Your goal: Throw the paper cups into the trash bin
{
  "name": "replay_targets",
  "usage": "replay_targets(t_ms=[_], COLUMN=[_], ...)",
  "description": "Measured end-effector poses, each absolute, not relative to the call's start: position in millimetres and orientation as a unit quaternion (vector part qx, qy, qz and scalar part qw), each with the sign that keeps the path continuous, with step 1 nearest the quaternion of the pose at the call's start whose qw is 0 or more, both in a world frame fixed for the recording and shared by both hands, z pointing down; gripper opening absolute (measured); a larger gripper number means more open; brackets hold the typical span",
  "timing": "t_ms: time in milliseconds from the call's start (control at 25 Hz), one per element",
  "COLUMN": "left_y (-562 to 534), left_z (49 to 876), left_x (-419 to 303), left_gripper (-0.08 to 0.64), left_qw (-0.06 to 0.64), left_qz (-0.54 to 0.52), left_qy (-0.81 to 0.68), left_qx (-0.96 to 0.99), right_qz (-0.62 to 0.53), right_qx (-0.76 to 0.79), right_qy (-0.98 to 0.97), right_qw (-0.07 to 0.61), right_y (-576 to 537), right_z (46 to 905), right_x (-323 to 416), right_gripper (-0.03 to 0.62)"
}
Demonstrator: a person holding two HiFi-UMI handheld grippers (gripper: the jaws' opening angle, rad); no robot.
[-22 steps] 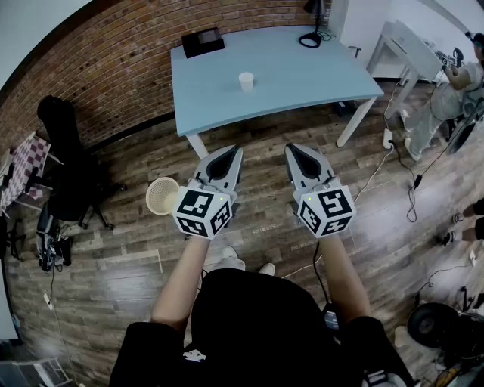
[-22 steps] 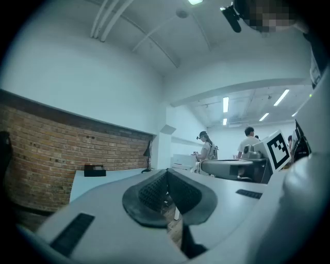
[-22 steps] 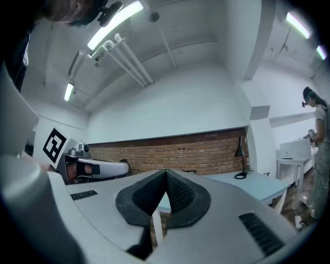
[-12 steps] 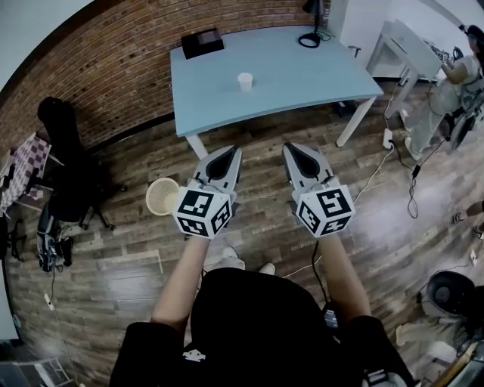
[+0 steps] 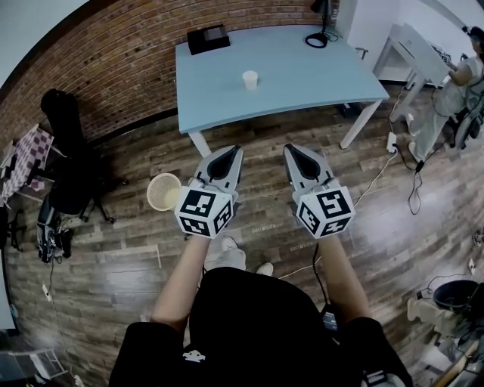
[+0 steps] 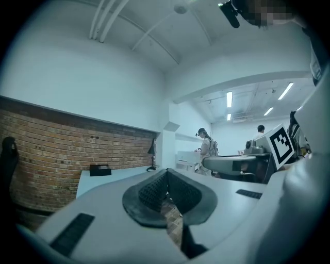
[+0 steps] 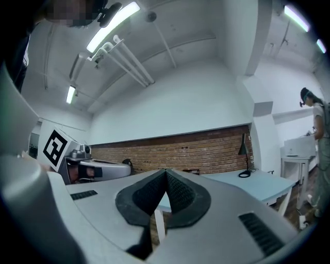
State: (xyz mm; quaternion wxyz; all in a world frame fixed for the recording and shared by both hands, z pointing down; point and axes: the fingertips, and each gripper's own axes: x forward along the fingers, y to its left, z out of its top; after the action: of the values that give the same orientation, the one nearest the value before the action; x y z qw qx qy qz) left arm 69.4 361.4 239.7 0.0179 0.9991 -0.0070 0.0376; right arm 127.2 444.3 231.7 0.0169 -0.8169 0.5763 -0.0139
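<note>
A single white paper cup [image 5: 250,79] stands upright near the middle of the light blue table [image 5: 302,72]. A cream mesh trash bin [image 5: 164,191] sits on the wooden floor to the left, just beside my left gripper [image 5: 224,154]. Both grippers are held side by side over the floor in front of the table, well short of the cup. My left gripper [image 6: 166,172] is shut with nothing between its pads. My right gripper [image 5: 299,150] is shut and empty too, its pads [image 7: 166,175] meeting at the tip.
A black box [image 5: 208,38] and a black desk lamp [image 5: 324,23] stand at the table's far edge by the brick wall. A black chair [image 5: 68,162] is at the left. A person [image 5: 454,83] stands by a white desk at the right; cables lie on the floor.
The view has shifted slightly: table and cup sit a little further right in the head view. A dark round object at the bottom right has moved. Both grippers stay shut side by side.
</note>
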Motion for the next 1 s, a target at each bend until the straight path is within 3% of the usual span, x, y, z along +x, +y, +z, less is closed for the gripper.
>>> replay_targets(t_ms=[1000], left_y=[253], left_z=[248], left_x=[121], left_gripper=[0.008], left_qw=[0.027], left_qz=[0.042], left_qy=[0.005], left_qx=[0.999], right_qz=[-0.027], right_qx=[-0.812], right_qy=[0.583], right_qw=[0.012], right_y=[324], right_z=[234], right_x=[174], right_gripper=[0.003])
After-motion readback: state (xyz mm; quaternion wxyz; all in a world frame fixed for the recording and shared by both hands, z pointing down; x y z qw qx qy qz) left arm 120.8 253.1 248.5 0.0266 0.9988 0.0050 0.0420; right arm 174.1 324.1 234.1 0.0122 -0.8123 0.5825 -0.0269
